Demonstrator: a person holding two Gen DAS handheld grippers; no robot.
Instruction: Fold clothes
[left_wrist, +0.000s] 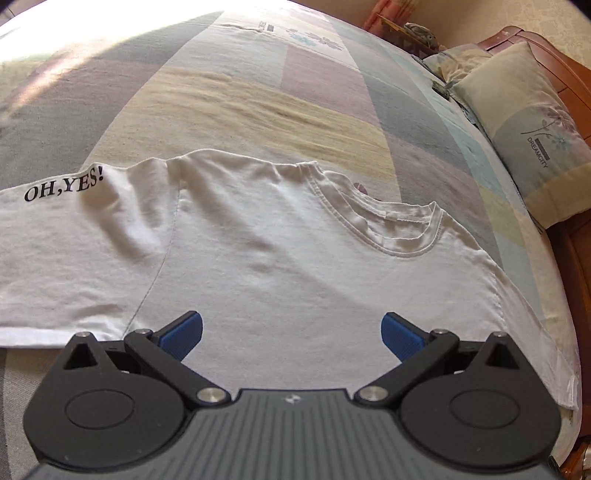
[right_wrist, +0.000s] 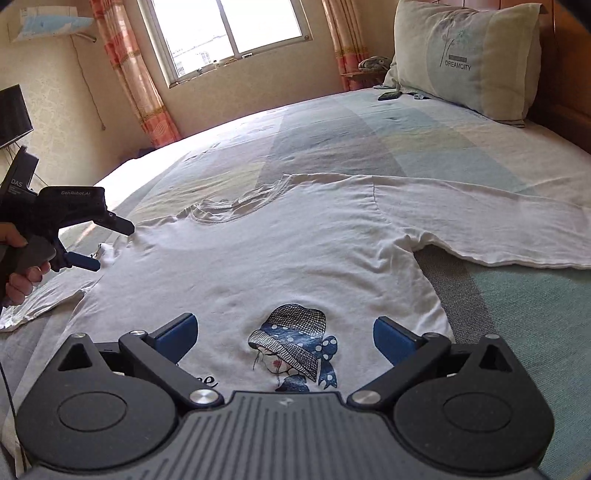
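Two grippers: left gripper (right_wrist: 110, 245) and right gripper (right_wrist: 283, 338) both had jaws spread, pinching nothing.
Shirt: white T-shirt (right_wrist: 258, 258) lay flat, print up, near the bed (right_wrist: 369, 129) foot edge, unfolded.
Left sleeve: rumpled beside left fingertips.
Risk: a shallow pinch could slip, bunching the sleeve and skewing the fold.
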